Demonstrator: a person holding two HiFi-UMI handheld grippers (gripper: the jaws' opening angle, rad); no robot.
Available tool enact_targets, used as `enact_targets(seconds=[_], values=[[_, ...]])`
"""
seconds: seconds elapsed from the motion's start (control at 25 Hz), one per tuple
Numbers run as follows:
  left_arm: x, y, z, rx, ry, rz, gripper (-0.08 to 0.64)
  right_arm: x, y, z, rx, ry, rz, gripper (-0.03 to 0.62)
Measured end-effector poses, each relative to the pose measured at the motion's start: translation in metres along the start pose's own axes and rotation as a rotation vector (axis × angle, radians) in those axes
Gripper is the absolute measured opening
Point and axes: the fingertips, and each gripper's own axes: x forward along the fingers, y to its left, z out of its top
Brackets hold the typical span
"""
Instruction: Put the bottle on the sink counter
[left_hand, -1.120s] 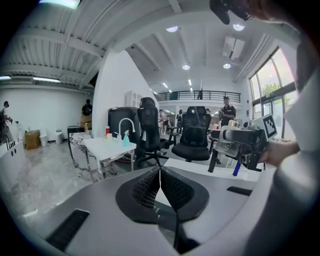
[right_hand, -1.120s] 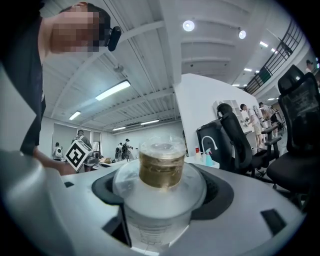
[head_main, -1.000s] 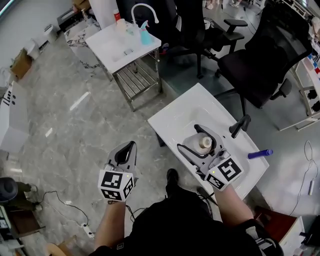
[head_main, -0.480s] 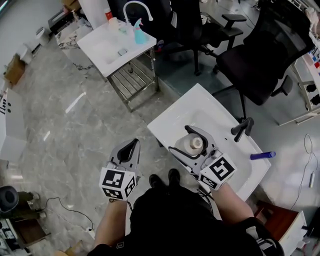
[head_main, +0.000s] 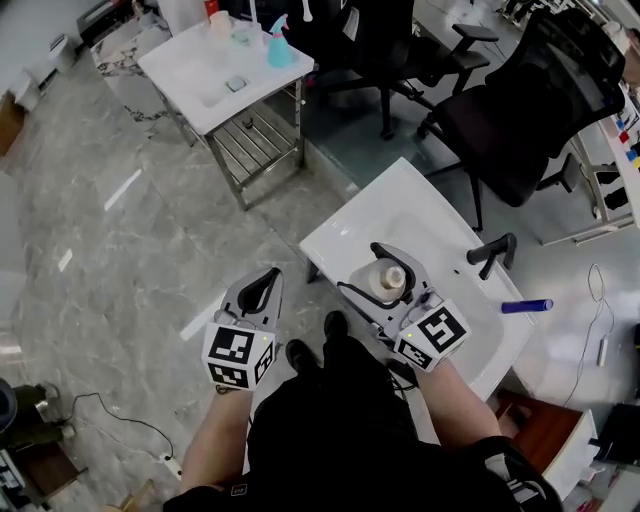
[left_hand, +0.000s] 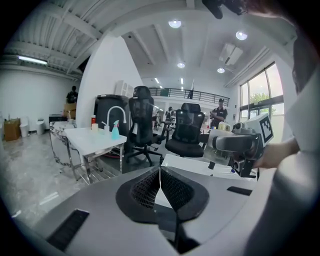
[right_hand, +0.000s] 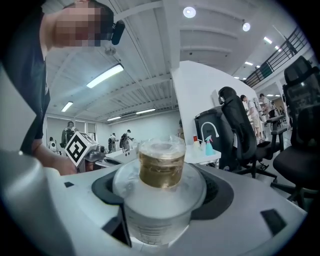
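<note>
Right gripper and its bottle sit farther from the black faucet than a second ago. Jaws are clenched on the bottle's clear body, gold cap up, long axis upright. The bottle hangs over the basin, not yet on the sink counter; flat rim lies just beyond it on the far side. Left gripper has its jaws pressed together on nothing, over the floor, well apart.
</note>
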Motion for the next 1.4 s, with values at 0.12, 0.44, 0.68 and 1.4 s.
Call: enact_targets(seconds=[0.12,0.44,0.68,1.4], values=[[0.007,0.008,-0.01,-0.01,0.022,-0.011,0.008,0.017,-0.004,-0.014,0.01,0.024,0.004,0.357],[0.049,0.033,-0.027,-0.04,0.069,-0.025,0.008,0.068,-0.036,-0.059,0.015,0.088,-0.001,0.357],[0.074,0.041,-0.044,-0.075,0.117,-0.045,0.008,0.092,-0.055,-0.092,0.006,0.153,-0.001,0.357],[0.118,0.055,-0.095,-0.122,0.204,-0.074,0.008,0.142,-0.078,-0.173,-0.031,0.276,0.033,0.357]])
